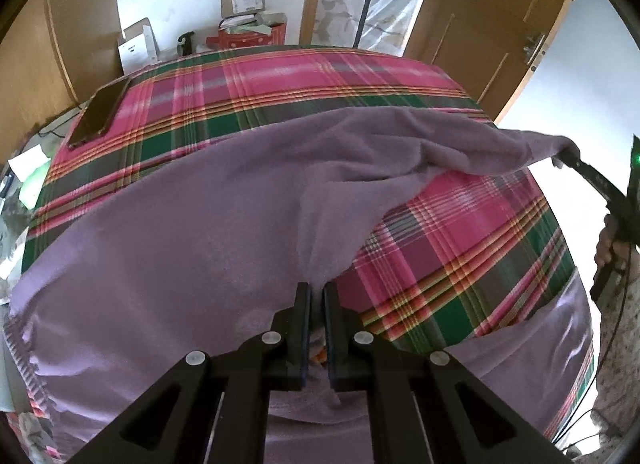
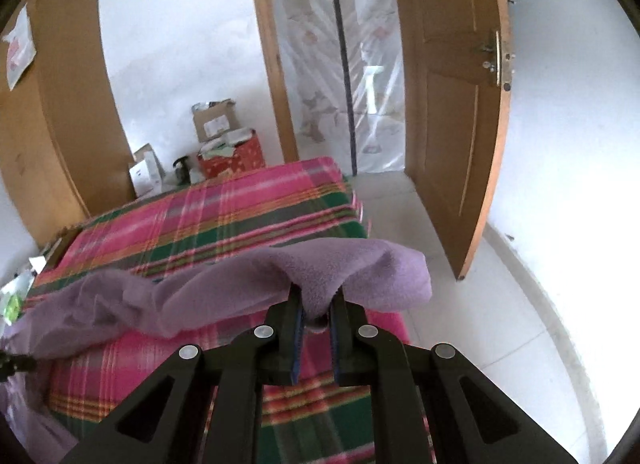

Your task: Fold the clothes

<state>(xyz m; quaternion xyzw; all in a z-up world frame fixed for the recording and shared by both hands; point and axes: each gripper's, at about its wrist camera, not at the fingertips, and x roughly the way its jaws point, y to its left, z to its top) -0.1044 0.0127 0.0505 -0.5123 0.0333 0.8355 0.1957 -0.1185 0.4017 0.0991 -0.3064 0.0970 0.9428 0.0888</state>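
Black jaws of the left gripper (image 1: 317, 292) stand nearly together at the bottom of the left wrist view, clamped on a pinch of the purple garment (image 1: 180, 224). Cloth rises in a ridge straight out of the pads, so the grip is on fabric and not on air.

Right gripper (image 2: 318, 300) is likewise closed on the garment: in the right wrist view a fold of purple cloth sits between its blue-lined pads and drapes over both fingertips. In the left wrist view that tool appears at the right edge, held by a hand (image 1: 610, 244), with the cloth stretched up to it from the bed.

Garment position: most of it lies spread over the near and left part of the plaid cover (image 1: 440, 224). One edge is lifted clear of the cover and hangs in a slack span between the two grip points.

Beyond the garment, a dark phone (image 1: 100, 112) lies near the far left corner of the cover, apart from the cloth. Boxes (image 1: 242, 2) stand against the wall behind the bed; a door (image 2: 452, 112) stands open to the right.

Task status, as a judgement: both grip points are secured and the edge is raised, so a fold is under way. No finished crease shows. Laying the lifted edge over, flattening it and any further folds remain.
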